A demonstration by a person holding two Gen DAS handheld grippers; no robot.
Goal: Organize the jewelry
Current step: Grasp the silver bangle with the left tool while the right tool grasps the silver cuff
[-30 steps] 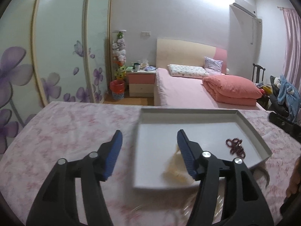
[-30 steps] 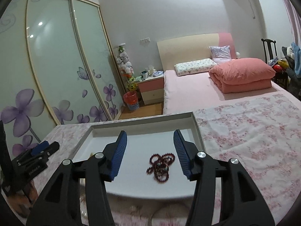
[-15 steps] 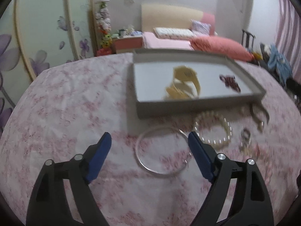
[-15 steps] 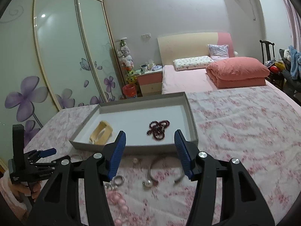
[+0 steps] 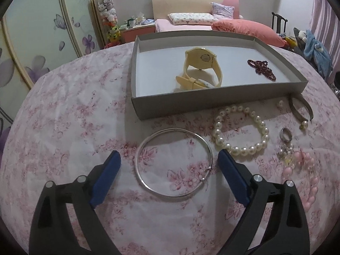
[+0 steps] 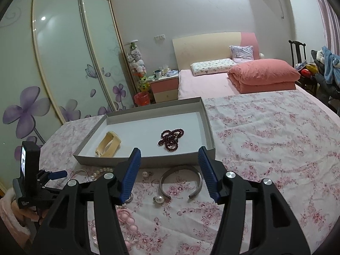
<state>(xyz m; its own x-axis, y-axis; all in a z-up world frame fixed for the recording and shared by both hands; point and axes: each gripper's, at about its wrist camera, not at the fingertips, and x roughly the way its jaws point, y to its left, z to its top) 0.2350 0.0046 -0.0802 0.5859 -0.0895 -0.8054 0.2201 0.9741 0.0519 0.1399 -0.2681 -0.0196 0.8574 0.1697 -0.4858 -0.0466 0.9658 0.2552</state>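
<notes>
A floral pink-and-white cloth (image 5: 70, 114) covers the table, and on it, toward the far edge, sits a shallow grey tray (image 5: 191, 101) with a white floor. Inside the tray a cream watch (image 5: 201, 68) stands on its strap near the middle, and a tangle of dark red beads (image 5: 261, 68) lies toward the right wall. Both grippers are empty and spread wide. The left gripper (image 5: 169, 162) hangs low over the cloth with a thin silver hoop (image 5: 174, 162) lying flat between its blue pads. Just right of the hoop lies a pearl bracelet (image 5: 241, 130), close to the tray's near wall. The right gripper (image 6: 170, 163) is poised over a grey open cuff (image 6: 180, 180) that lies just in front of the tray's near wall, beside a loose pearl (image 6: 159, 199). Pink beads (image 5: 306, 176) trail toward the cloth's near right edge, with a small silver ring (image 5: 286, 134) just beyond them.
</notes>
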